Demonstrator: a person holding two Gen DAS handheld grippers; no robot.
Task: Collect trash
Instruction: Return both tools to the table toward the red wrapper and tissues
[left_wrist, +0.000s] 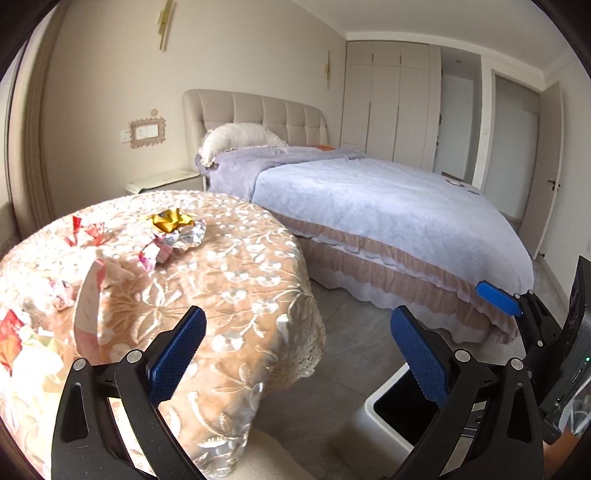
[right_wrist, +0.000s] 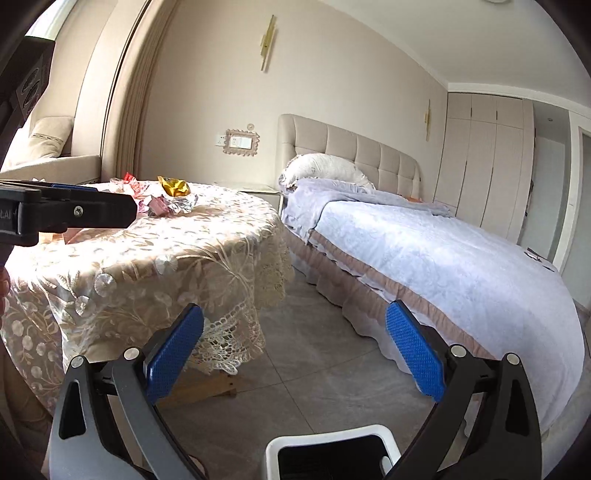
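My left gripper (left_wrist: 297, 354) and right gripper (right_wrist: 295, 350) both hang with fingers spread wide, holding nothing. The wrappers (left_wrist: 173, 232) lie uncollected on the table (left_wrist: 236, 302), at ten o'clock from my left fingers. The white bin (right_wrist: 332, 439) waits at six o'clock; its inside looks dark. I judge collecting barely started. No legible writing anywhere.

A lace-covered round table (left_wrist: 229, 295) bears crumpled wrappers (left_wrist: 173, 229); a white bin (right_wrist: 332, 443) stands on the floor (right_wrist: 325, 369).

Crinkled foil wrapper (left_wrist: 184, 236) glossy; lace tablecloth (left_wrist: 229, 295) matt
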